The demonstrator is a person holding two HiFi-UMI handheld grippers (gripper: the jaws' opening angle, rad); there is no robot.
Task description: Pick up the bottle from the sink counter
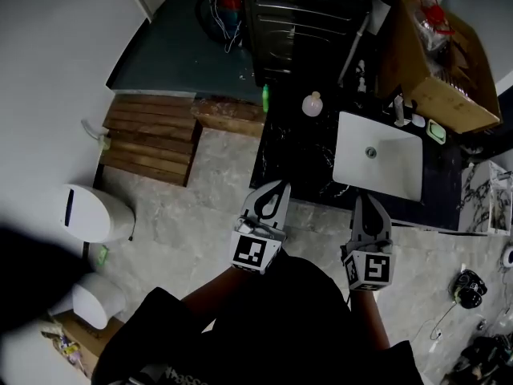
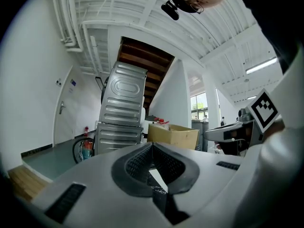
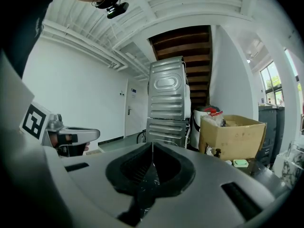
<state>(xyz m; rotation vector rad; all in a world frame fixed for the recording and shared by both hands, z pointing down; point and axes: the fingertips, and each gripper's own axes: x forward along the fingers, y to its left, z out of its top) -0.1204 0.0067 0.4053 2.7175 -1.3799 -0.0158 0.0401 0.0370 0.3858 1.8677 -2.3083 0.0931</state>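
**Both grippers shut and empty, short of the sink counter**

The white basin [image 1: 394, 168] is set into a black marble counter [image 1: 292, 155], and everything here is placed from it.

The left gripper [image 1: 279, 185] hangs off the basin's near left corner, over the counter's front edge. Its jaws are pressed together with nothing between them. The right gripper [image 1: 361, 200] is just in front of the basin's near edge, over the counter's lip. Its jaws are also closed tight and hold nothing. The two grippers are side by side and apart, each pointing towards the basin's side of the room.

A green bottle [image 1: 265, 97] stands upright well to the left of the basin and further back, at the counter's far left corner. Between the green bottle and the basin, also behind the basin's far edge, sits a round pale container [image 1: 313, 103]. Neither gripper is near them.

Just off the basin's far right corner lies a small green soap dish [image 1: 435, 131]. Behind it, an open cardboard box [image 1: 449, 70] rests on the counter. Stacked grey metal machines [image 1: 304, 14] stand beyond the basin's far left. A white toilet [image 1: 96, 213] is far to the left of the basin, past a patch of wooden planks [image 1: 152, 139] on the floor.
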